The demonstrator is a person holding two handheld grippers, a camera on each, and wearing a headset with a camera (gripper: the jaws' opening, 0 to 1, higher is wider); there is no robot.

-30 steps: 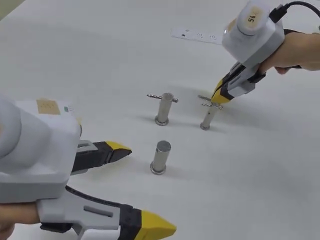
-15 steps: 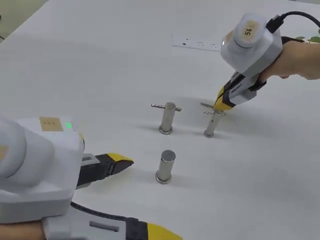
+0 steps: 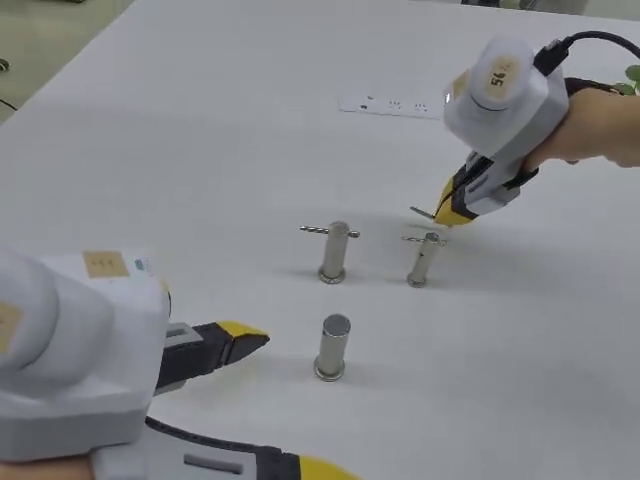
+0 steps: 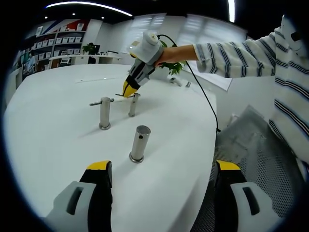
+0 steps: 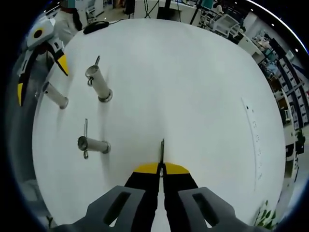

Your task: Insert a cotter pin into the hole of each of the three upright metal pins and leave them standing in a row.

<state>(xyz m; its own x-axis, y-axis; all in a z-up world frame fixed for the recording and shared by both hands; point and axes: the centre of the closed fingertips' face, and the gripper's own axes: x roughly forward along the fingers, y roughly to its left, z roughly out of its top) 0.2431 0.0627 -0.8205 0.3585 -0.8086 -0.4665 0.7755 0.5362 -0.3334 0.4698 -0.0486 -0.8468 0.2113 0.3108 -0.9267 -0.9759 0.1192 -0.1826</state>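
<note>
— White table [image 3: 150, 150], power strip [image 3: 390, 105] lying at the far edge. How do my pins stand?

— Two are done. Back-left pin [image 3: 334, 252] and back-right pin [image 3: 423, 260] stand side by side, each with a fitted cotter [image 3: 328, 231] crosswise through its top. Front pin [image 3: 332, 347] is upright but bare, set apart on my side of the other two.

— And my right gripper [image 3: 440, 213]?

— Clenched tight on a third cotter [image 5: 161, 149]. I'm pinching it by one end so the free end pokes out past the tips, which I'd say is what lets me thread it. It hovers just above the back-right pin, apart from it as far as I can tell.

— Left gripper [image 4: 161, 169]?

— Jaws spread wide with nothing in them, low over the table, and the front pin is just ahead of the gap. I reckon it's placed there to steady that pin for the cotter. By my reading, the front pin isn't yet in line with the others.
</note>
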